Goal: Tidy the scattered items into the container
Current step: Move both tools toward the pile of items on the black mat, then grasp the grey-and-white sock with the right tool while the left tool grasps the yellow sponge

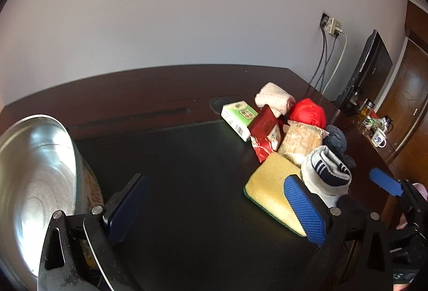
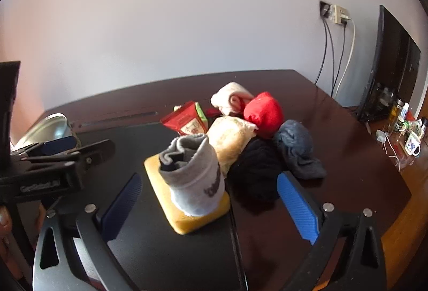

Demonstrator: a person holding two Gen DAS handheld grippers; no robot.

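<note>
Crowding the yellow sponge [image 2: 187, 213], rolled socks [image 2: 196, 178] sit atop it.

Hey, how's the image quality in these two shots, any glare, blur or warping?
Left wrist: bright glare on the steel bowl, table edge bowed by fisheye, dark corners. Right wrist: same bowing, sock fairly sharp, mug and bottles at the rim soft.

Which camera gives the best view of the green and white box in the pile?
The left wrist view. There the green and white box lies at the pile's left edge, with its top and one side visible. In the right wrist view the red packet covers most of it; only a green edge shows.
</note>
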